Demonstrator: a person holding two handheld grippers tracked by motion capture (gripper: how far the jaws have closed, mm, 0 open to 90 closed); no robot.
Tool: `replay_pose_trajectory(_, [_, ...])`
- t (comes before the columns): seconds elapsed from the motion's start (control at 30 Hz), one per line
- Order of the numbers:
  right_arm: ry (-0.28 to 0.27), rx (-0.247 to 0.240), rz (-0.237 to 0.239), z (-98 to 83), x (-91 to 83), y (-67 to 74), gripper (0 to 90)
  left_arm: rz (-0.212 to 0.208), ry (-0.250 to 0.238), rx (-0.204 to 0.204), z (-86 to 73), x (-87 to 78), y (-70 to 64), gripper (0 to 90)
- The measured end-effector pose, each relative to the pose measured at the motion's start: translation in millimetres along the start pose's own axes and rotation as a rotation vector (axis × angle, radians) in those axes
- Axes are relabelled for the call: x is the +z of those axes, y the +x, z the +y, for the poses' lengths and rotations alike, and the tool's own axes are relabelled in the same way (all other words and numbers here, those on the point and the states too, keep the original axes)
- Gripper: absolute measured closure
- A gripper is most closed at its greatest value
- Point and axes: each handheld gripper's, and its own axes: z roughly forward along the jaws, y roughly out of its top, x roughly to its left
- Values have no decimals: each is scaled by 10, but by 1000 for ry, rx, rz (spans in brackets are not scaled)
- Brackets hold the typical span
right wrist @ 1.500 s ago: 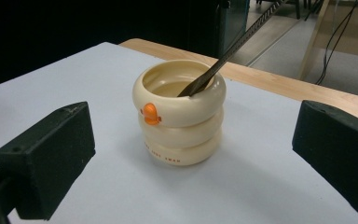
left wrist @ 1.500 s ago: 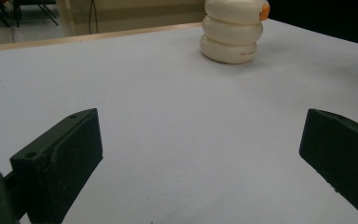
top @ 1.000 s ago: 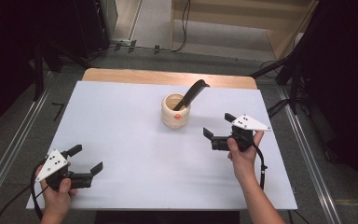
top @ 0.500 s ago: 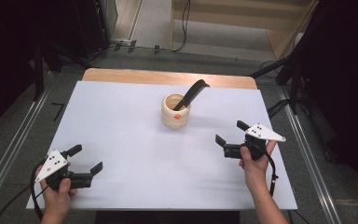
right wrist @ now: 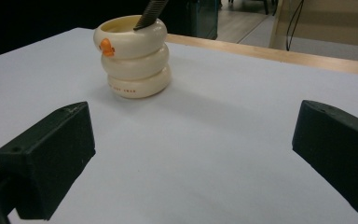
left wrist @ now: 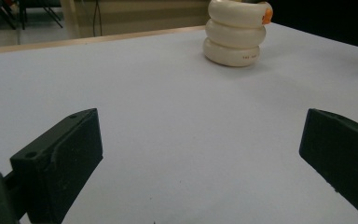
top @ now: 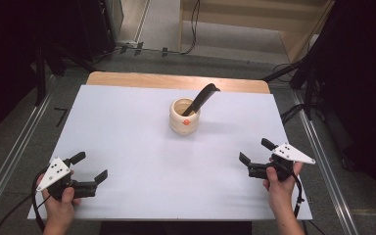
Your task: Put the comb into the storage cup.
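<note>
In the high view the cream ribbed holder [top: 184, 116] stands upright a little above the middle of the frame on the white table [top: 127, 127], and a black utensil [top: 201, 98] leans out of it toward the upper right. The left gripper [top: 89, 168] is at the lower left of the frame and the right gripper [top: 254, 152] at the lower right, both well apart from the holder. Each one has its jaws wide apart and holds nothing between them.
</note>
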Motion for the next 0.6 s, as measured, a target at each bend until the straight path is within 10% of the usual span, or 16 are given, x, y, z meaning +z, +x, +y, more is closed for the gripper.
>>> replay_pose_trajectory(0.6, [-14,-4,-58,-340,-468,-186,0,14,-3,-7,-3,-11,9,0])
